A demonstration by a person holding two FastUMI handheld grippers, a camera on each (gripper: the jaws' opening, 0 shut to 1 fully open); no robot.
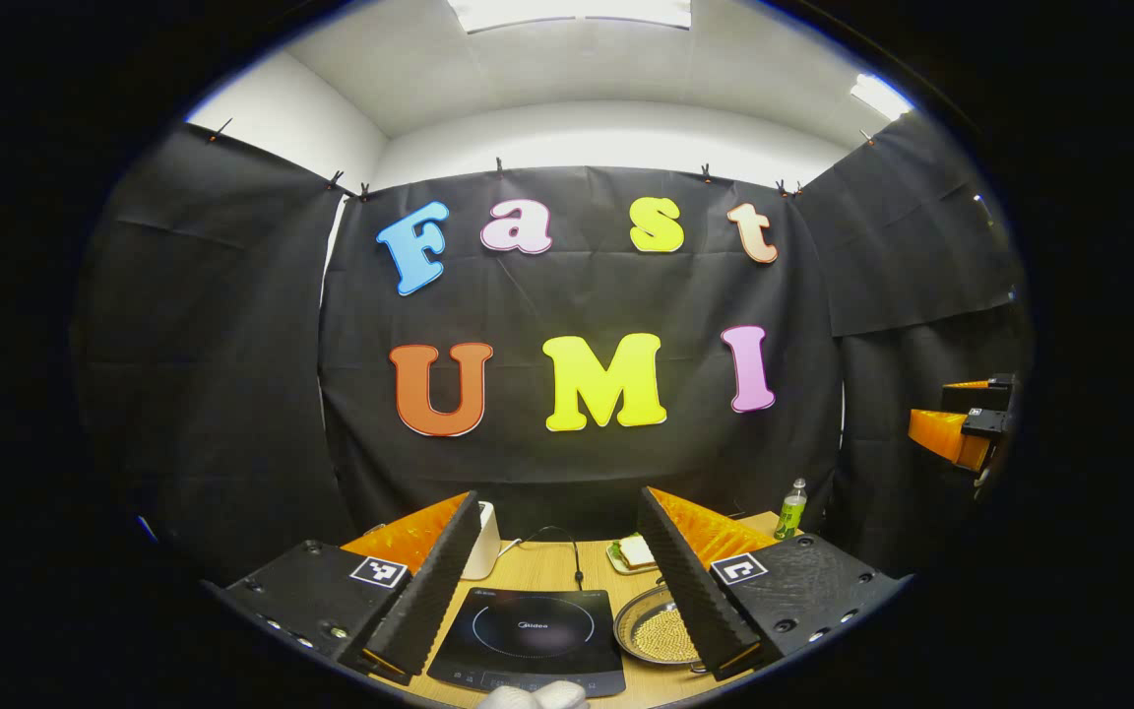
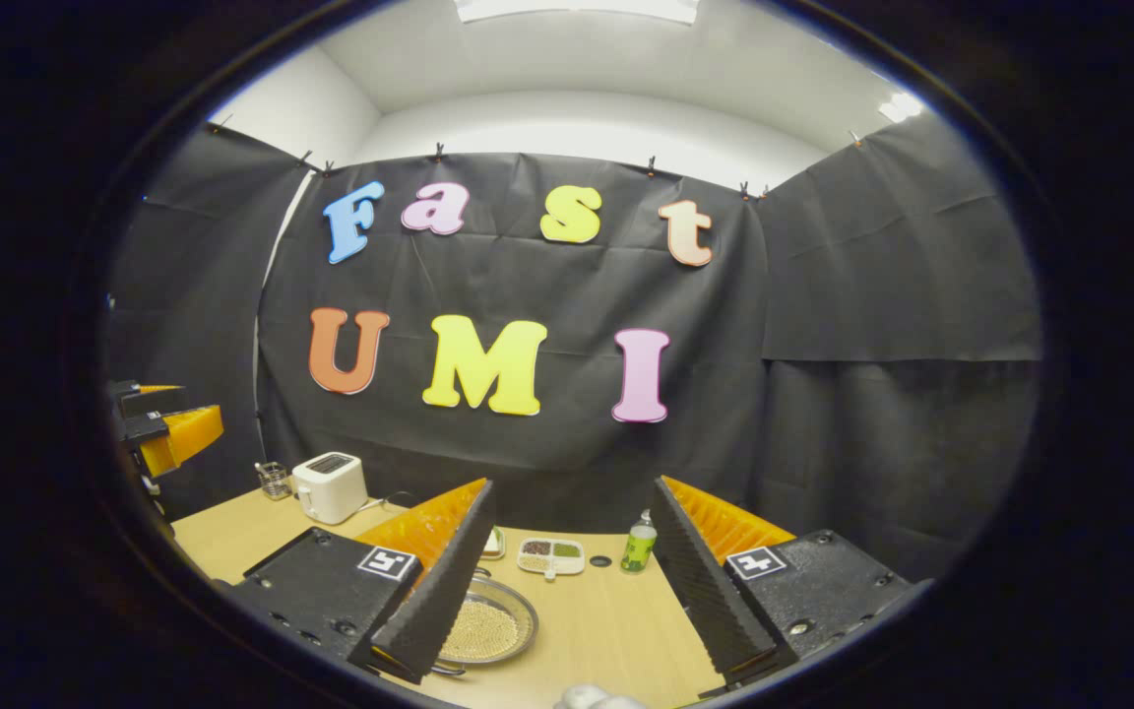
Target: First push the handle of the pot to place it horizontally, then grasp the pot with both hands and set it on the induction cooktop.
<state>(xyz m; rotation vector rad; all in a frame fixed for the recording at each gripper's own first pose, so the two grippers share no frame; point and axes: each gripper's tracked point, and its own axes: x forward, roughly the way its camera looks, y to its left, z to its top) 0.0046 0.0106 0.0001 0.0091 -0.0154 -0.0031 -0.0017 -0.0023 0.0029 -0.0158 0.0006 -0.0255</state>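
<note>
Left gripper (image 1: 559, 591) held above the near edge of the induction cooktop (image 1: 533, 635), spread wide open, with nothing between its fingers (image 1: 424, 586) and nothing touching them. Right gripper (image 2: 574, 591) likewise gaping at full width and gripping nothing, poised off to the right of the cooktop, above bare wooden table (image 2: 616, 620).

Pot (image 1: 659, 632) resting on the table just beside the cooktop's right edge, close to it but off its glass. A shallow round metal vessel, its bottom covered with small pale grains. In the right gripper view, the same pot (image 2: 490, 624) partly hidden behind the right gripper's left finger. Handle direction: cannot tell, since gripper fingers cover that side in both views.

Beyond the cooktop's far left corner, a white toaster (image 2: 331, 485), with a small glass jar (image 2: 275, 480) farther left of it. Behind the cooktop's far edge, a black cable (image 1: 577, 556) lying on the wood. Past the far right corner, a small plate with a sandwich (image 1: 634, 553). Farther right of that, a white divided dish of dark and green beans (image 2: 550, 554), then a green bottle with a white cap (image 2: 639, 545), upright near the table's back edge.

At the cooktop's near edge, low in the left gripper view, a white rounded shape (image 1: 533, 695); cannot tell what.
</note>
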